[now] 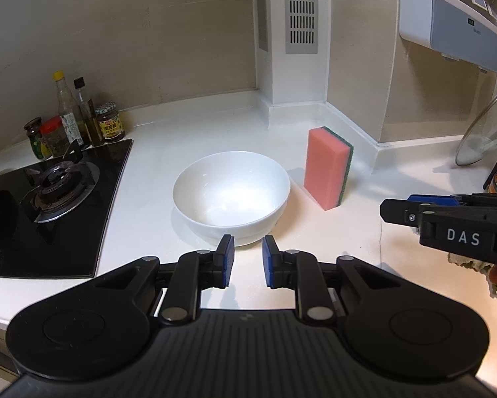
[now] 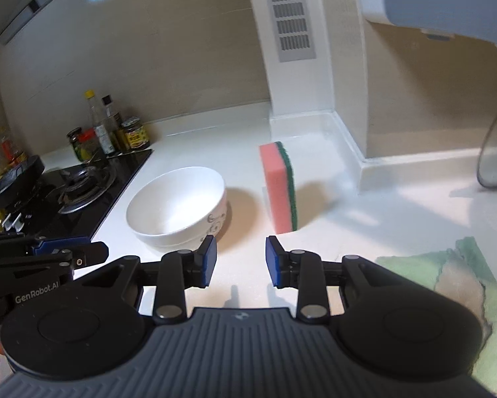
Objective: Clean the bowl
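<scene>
A white bowl (image 1: 231, 195) sits upright on a white kitchen counter (image 1: 188, 132), with nothing visible inside it; the right wrist view shows a grey floral pattern on its outer wall. Just to its right, a pink sponge (image 1: 328, 167) with a green scouring back stands on its edge, close to the bowl but not touching it. To the bowl's left is a black gas hob (image 1: 56, 192), and behind the hob a cluster of condiment bottles and jars (image 1: 76, 122) holds dark sauces and pickles. A glass pot lid (image 1: 483, 132) leans at the far right, and a folded green cloth (image 2: 460, 282) lies on the counter near the right side. The left gripper (image 1: 247, 258) hovers level just in front of the bowl, its blue-padded jaws a narrow gap apart and gripping nothing. The right gripper (image 2: 241, 260) is held beside it, aimed between bowl and sponge, its jaws spread wider and also unladen.
</scene>
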Demonstrator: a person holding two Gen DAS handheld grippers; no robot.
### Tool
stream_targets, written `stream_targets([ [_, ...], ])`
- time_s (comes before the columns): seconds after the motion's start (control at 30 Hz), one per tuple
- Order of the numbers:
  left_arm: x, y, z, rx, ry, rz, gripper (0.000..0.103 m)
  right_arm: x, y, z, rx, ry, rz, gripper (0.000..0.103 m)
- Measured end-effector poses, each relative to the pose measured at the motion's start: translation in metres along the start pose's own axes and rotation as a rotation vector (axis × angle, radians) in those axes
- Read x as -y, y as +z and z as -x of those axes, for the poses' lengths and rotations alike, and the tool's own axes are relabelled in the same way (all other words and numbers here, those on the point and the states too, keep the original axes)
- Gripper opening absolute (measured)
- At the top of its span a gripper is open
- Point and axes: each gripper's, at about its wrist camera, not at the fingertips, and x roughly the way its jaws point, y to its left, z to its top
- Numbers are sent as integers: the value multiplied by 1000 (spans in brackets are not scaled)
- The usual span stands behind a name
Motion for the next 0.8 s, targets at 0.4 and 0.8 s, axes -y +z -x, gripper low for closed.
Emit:
stream_targets([
  [0.4, -8, -9, -4, -23, 21, 58, 23, -21, -9, -2, -11, -34, 149, 28],
  [0.8, -5, -10, -3, -10, -15, 58, 23, -26, -11, -8, -43, -23, 164, 28],
])
